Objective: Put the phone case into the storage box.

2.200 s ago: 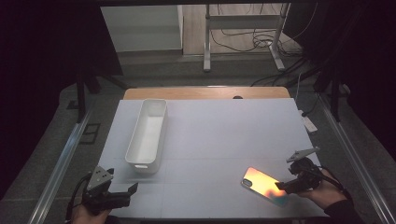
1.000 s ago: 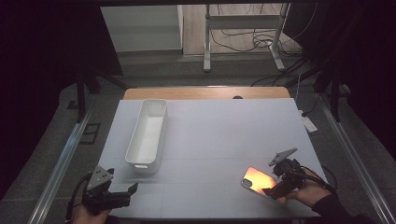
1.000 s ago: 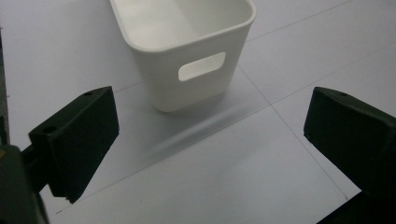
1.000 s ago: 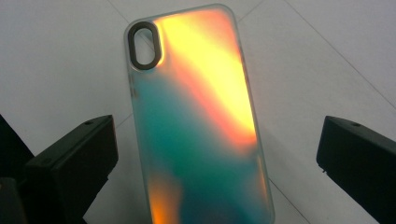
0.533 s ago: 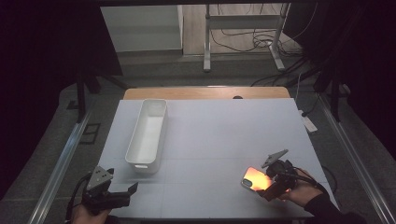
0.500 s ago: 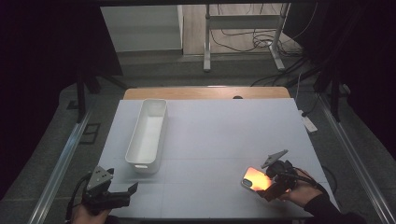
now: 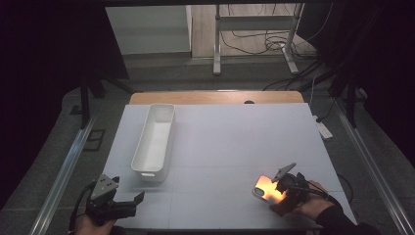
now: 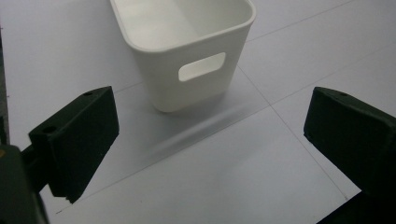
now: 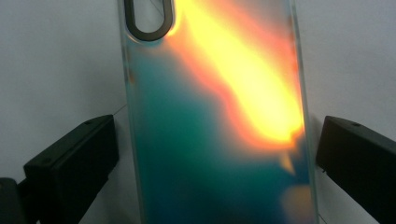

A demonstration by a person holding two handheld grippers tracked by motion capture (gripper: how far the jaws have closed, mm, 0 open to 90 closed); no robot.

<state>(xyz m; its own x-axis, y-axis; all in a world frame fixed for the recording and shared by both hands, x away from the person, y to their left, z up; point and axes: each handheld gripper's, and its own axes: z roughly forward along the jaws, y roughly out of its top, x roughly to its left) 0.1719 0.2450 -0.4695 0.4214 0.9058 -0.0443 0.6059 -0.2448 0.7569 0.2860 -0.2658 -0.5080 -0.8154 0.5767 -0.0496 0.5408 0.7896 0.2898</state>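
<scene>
Two grippers are held over the white table, and only one of them is engaged with anything. The right gripper is lowered over a phone case with an iridescent orange and teal back, which lies flat on the table near its front right corner. In the right gripper view the jaws are seen spread wide, one on each long side of the case, with a gap of bare table between each jaw and the case edge; nothing is gripped yet. The oval camera cut-out of the case is pointed away from the gripper.

The left gripper is held at the front left of the table, its jaws likewise wide apart and empty. In the left gripper view the white bin is faced end-on, its handle slot visible, and it stands just ahead of the jaws. In the high view the bin is seen to be empty and well apart from the case.

The work is judged to be at its start: the case is straddled but not grasped, not lifted, and not yet carried to the bin, if that is where it is meant to go.
</scene>
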